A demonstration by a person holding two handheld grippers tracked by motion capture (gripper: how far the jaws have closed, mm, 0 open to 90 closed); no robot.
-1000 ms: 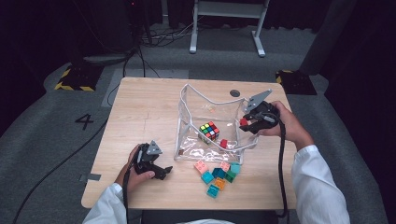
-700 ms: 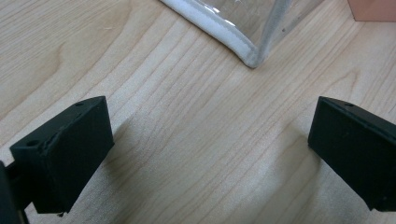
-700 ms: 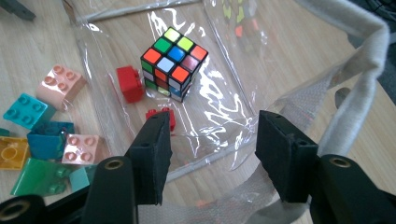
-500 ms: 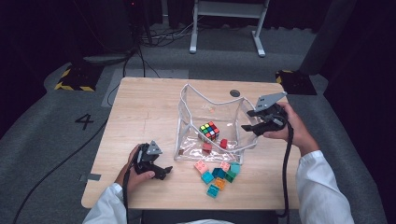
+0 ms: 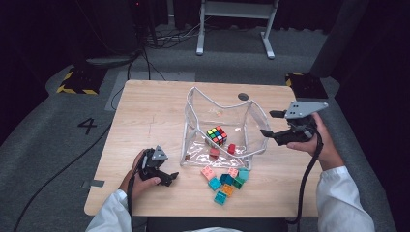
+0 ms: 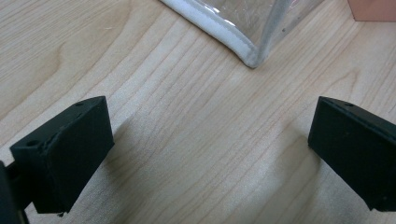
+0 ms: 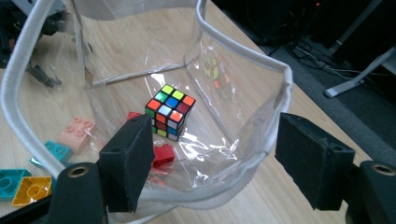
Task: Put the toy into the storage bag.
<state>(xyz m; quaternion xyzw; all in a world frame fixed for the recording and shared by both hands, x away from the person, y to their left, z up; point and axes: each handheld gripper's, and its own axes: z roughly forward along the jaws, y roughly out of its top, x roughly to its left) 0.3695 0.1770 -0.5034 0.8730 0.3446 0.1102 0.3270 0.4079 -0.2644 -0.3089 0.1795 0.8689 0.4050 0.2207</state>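
Right gripper (image 5: pixel 273 123) pulled back to 3 o'clock of clear bag (image 5: pixel 251 113), jaws just opened, empty; red brick (image 5: pixel 231 149) now inside. Left gripper (image 5: pixel 167 176) open, idle.

Surroundings of the work area. A light wooden table (image 5: pixel 154 121) stands on grey carpeted floor (image 5: pixel 43 150); a small dark round disc (image 5: pixel 243 96) sits in its top near the far edge. On the floor: a white numeral "4" (image 5: pixel 88 126) to the left of the table, yellow-and-black hazard tape (image 5: pixel 75 89) beyond it, a strip of grey tape (image 5: pixel 93 183) near the table's near left corner, loose cables (image 5: pixel 159 41) and a white metal stand (image 5: pixel 235 13) at the back, and a black box (image 5: pixel 305 86) by the far right corner.
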